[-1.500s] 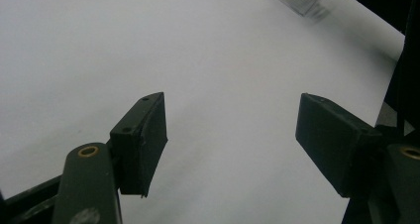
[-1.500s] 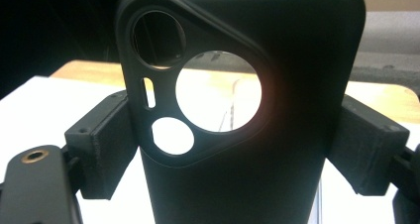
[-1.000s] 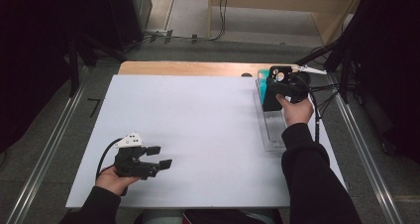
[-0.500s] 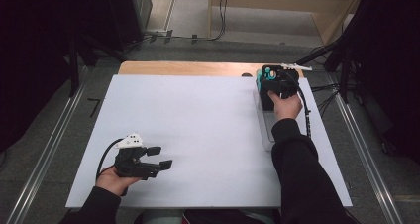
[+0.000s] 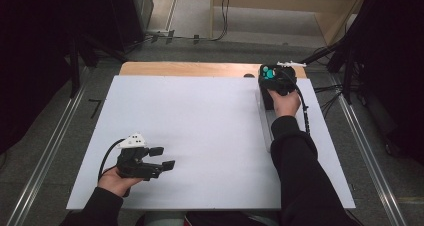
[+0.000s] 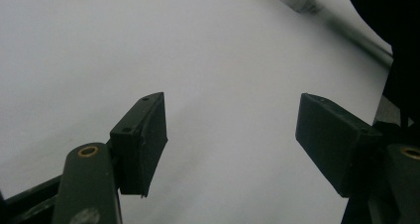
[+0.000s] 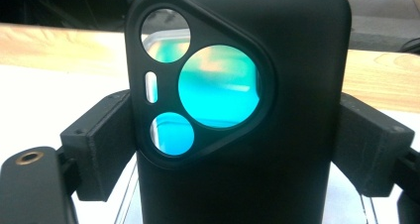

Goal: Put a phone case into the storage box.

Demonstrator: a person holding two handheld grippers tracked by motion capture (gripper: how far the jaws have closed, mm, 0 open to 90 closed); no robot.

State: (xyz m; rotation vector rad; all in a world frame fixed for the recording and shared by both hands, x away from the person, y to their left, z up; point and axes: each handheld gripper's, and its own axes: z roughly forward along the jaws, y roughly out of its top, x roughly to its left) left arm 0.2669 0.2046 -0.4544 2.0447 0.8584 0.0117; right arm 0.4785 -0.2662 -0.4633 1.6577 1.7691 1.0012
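The right hand-held gripper (image 5: 272, 76) is at the far right of the table (image 5: 200, 131), just in front of the wooden strip along the far edge. In the right gripper view its two black jaws stand on either side of a black phone case (image 7: 237, 115), one against each long edge, so the case is pinched across its width and stands upright between them. The jaws have just been opening a little, yet the case sits between them with both pads against its sides. The case shows its back, with a rounded three-cornered camera cut-out holding three round holes and a small slot; through the holes a teal surface and a clear tray (image 5: 265, 121) rim can be seen behind it. In the high view the case appears as a dark block under the right hand (image 5: 286, 102), above the far end of the clear tray that runs along the table's right side. The left hand-held gripper (image 5: 162, 158) lies low over the near left of the white table, its jaws spread well apart with nothing between them, only bare table beneath
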